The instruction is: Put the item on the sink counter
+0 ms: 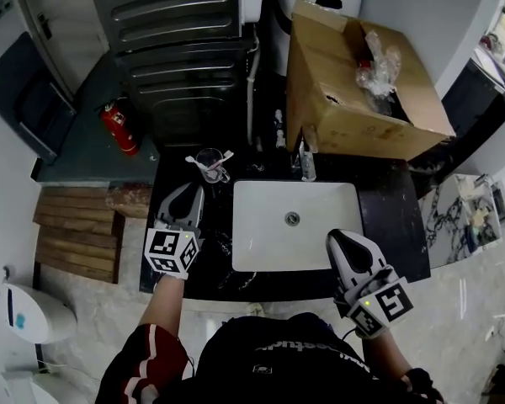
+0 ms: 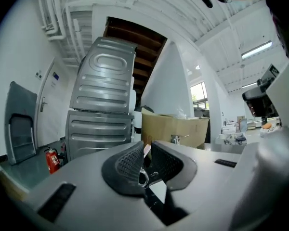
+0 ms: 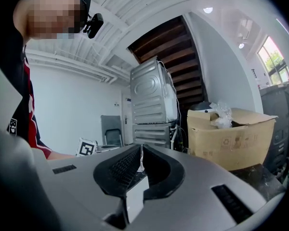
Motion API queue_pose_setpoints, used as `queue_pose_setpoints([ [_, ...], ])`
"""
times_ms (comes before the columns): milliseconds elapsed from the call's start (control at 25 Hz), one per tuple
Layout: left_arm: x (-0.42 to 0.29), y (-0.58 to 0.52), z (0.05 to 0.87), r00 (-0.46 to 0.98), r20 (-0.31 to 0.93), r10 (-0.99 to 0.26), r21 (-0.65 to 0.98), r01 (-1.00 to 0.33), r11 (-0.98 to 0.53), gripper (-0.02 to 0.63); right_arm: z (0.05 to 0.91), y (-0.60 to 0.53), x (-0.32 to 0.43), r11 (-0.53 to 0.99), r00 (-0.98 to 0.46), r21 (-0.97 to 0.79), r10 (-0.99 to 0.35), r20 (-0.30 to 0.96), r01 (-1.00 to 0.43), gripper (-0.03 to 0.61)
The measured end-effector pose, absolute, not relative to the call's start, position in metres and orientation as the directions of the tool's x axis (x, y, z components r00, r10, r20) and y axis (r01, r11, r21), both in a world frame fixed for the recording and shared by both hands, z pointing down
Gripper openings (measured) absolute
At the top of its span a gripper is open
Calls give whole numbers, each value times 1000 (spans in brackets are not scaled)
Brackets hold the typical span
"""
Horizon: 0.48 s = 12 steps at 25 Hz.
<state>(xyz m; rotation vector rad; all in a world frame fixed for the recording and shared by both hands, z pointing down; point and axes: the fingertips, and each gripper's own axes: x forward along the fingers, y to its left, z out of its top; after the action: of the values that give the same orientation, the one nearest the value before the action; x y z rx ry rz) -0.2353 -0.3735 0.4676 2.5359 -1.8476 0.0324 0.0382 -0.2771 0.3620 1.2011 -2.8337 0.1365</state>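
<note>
A clear glass cup with white sticks in it stands on the black sink counter, left of the faucet. My left gripper points at it from just short of it, over the counter's left part. In the left gripper view its jaws stand a narrow slit apart. A glint of the glass shows through the slit, and nothing is pinched. My right gripper hovers over the white basin's near right corner. Its jaws are shut and empty.
An open cardboard box with plastic wrap fills the counter behind the faucet. Stacked grey machines rise at the back left. A red fire extinguisher stands on the floor, with wooden slats to the counter's left.
</note>
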Motion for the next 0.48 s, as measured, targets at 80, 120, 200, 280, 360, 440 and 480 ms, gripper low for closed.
queue_pose_setpoints([
  [80, -217, -360, 446, 333, -21, -943, -28, -943, -333, 44, 361, -279, 45, 689, -688, -36, -718, 104, -724, 41],
  [120, -206, -353, 436, 350, -38, -936, -35, -937, -348, 43, 359, -279, 48, 687, -686, -33, -720, 105, -726, 41],
  [200, -180, -341, 417, 385, -65, -921, -44, -923, -382, 35, 356, -282, 55, 687, -686, -34, -720, 106, -726, 41],
  [280, -151, -331, 400, 427, -83, -900, -30, -904, -426, 27, 356, -286, 63, 690, -689, -38, -716, 112, -723, 41],
  [360, -119, -323, 388, 480, -100, -872, 15, -875, -483, 17, 356, -289, 73, 694, -693, -42, -712, 116, -719, 41],
  [440, -87, -313, 378, 530, -125, -839, 50, -841, -539, 15, 354, -291, 83, 699, -699, -43, -706, 111, -713, 41],
  [480, -73, -308, 373, 549, -134, -825, 55, -827, -559, 14, 352, -292, 89, 704, -704, -43, -702, 107, -709, 41],
])
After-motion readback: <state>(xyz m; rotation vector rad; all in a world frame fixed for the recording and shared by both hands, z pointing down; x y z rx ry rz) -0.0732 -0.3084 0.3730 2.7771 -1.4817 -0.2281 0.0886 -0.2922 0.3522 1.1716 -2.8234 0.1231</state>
